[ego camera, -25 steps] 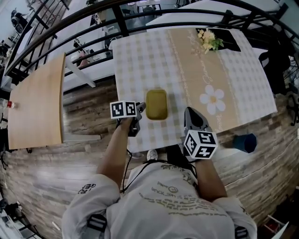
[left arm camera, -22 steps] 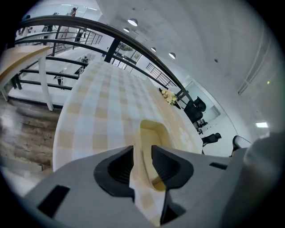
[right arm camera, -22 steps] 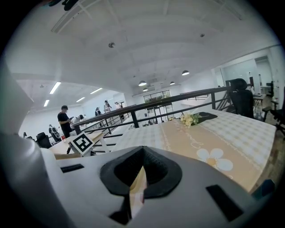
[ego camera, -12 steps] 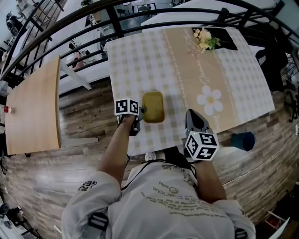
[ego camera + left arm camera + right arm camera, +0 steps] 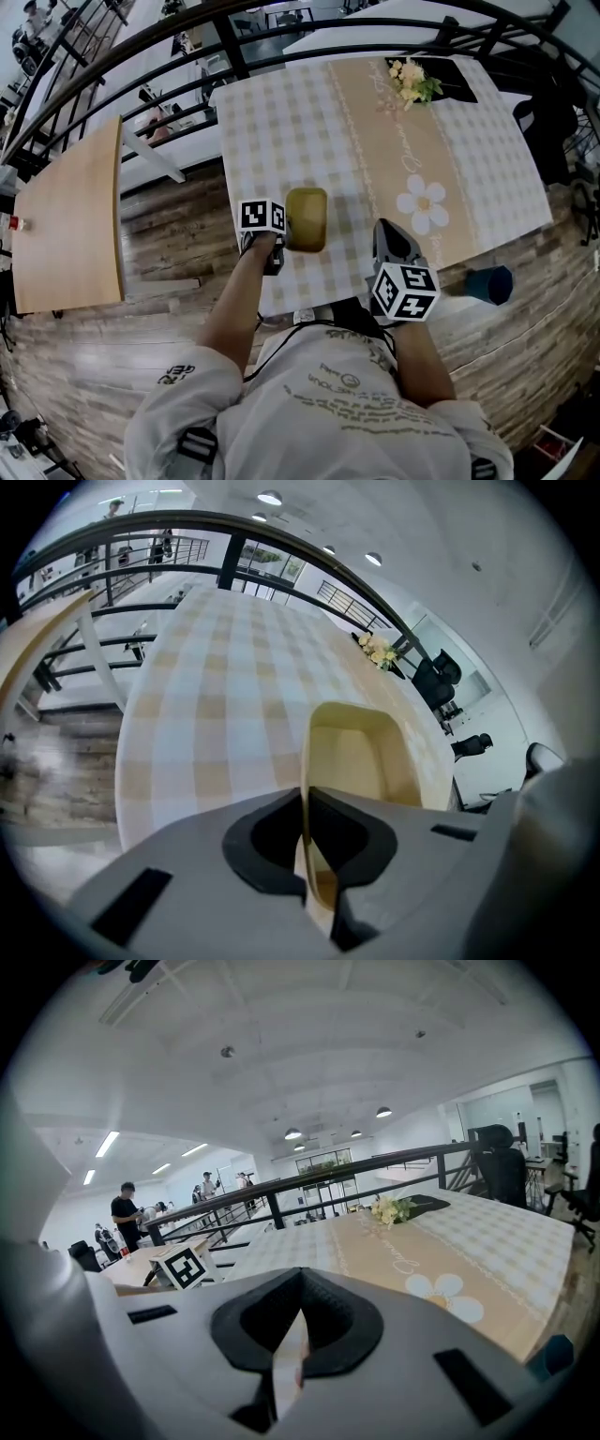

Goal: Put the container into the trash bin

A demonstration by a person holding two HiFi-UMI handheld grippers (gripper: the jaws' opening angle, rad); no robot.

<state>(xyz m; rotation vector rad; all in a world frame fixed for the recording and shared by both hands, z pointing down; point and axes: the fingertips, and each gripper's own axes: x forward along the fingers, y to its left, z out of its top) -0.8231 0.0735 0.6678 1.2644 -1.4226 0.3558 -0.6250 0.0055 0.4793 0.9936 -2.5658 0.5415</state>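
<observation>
A yellow-green oblong container (image 5: 308, 218) lies open side up near the front edge of the checked table (image 5: 281, 122). My left gripper (image 5: 284, 228) is at its left rim. In the left gripper view the jaws are closing, and the container (image 5: 361, 761) has its thin wall pinched between the pads of the left gripper (image 5: 305, 797). My right gripper (image 5: 383, 226) hovers over the table's front edge, right of the container, shut with nothing held; only the table shows past the right gripper (image 5: 300, 1281). A blue bin (image 5: 489, 284) stands on the floor at the right.
A bunch of flowers (image 5: 417, 80) lies at the table's far end on a beige runner with a daisy print (image 5: 424, 201). A wooden table (image 5: 70, 216) stands to the left across a floor gap. A black railing (image 5: 141, 42) runs behind. People stand far off.
My left gripper has dropped to the container's left rim and its jaws have closed on the wall. The right gripper has stayed where it was.
</observation>
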